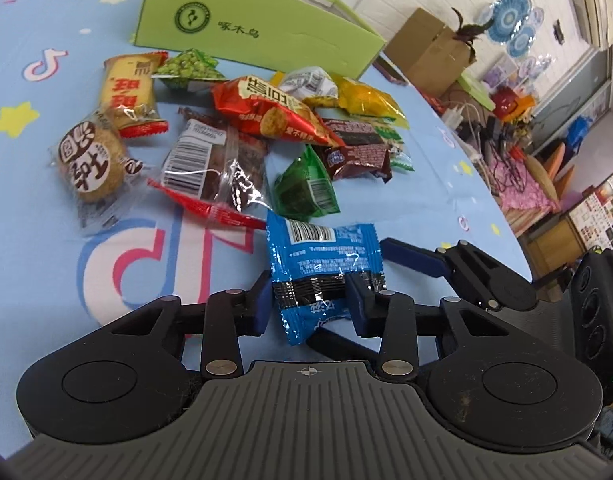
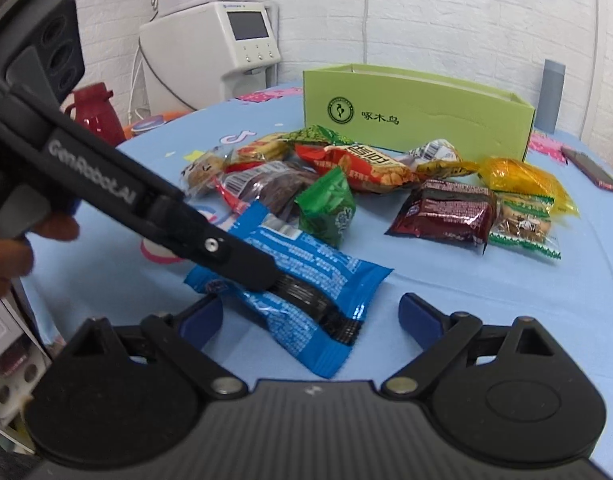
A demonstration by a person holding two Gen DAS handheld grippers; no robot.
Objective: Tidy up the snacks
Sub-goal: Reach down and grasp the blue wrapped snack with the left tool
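A blue snack packet lies at the near edge of the pile. My left gripper is shut on its black-banded middle, both pads pressing its sides. In the right wrist view the left gripper comes in from the left onto the blue packet. My right gripper stands open, with the packet's near end between its wide-apart fingers and untouched by them. Several other wrapped snacks lie scattered in front of an open green box, which also shows in the right wrist view.
The table wears a light blue printed cloth. A dark flat item lies at the table's far right, near a grey cylinder. Beyond the table stand a white dispenser, a red jug and a cardboard box.
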